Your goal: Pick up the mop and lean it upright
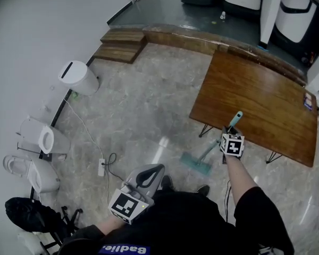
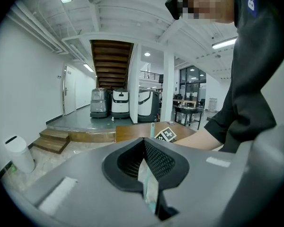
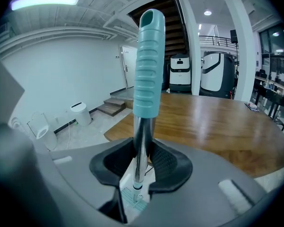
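The right gripper (image 3: pixel 139 162) is clamped on the mop (image 3: pixel 149 65) at its bare metal shaft, just under the ribbed teal grip; the left gripper (image 2: pixel 144 167) has its jaws together on nothing. The mop stands tilted, head on the floor (image 1: pixel 149 105) by the wooden table (image 1: pixel 255 105): probably light and stiff, the shaft slippery, the ribbed grip the surer hold. No readable label shows on it

The right tool (image 3: pixel 141 164), forearm (image 1: pixel 239 174) outstretched at centre right, grips the mop shaft (image 3: pixel 140 136). The left tool (image 2: pixel 145 168), lower centre, has its jaws together.

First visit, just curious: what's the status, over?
Right tongs clamped on mop, head on floor. Left tongs shut, empty. Wooden table close behind.
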A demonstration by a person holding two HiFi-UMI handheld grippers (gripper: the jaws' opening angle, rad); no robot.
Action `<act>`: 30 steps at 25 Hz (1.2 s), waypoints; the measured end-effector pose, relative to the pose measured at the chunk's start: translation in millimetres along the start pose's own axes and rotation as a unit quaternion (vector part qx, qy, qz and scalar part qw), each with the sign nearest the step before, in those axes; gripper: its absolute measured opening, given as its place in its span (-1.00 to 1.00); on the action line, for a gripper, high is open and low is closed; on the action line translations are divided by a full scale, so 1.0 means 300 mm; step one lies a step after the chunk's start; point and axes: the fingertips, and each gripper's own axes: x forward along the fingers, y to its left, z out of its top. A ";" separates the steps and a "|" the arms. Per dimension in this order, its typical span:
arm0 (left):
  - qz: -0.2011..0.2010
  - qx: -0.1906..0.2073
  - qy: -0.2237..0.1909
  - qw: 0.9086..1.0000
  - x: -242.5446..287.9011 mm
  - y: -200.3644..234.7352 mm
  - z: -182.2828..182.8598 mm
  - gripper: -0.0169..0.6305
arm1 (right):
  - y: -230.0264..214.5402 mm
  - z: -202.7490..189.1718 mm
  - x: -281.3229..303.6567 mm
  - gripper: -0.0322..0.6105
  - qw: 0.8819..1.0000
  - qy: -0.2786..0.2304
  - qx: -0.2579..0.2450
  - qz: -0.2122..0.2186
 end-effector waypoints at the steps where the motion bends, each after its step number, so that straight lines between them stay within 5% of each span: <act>1: -0.007 -0.002 0.000 1.000 0.003 -0.002 0.002 -0.91 | 0.007 -0.012 -0.020 -0.56 1.000 -0.003 0.003 0.000; 15: -0.113 0.016 -0.027 0.993 0.026 -0.042 0.009 -0.91 | 0.079 -0.152 -0.307 -0.57 0.999 -0.013 0.016 -0.024; 30: -0.215 0.031 -0.036 0.975 0.107 -0.203 0.055 -0.91 | -0.124 -0.207 -0.600 -0.57 0.993 -0.045 0.020 -0.108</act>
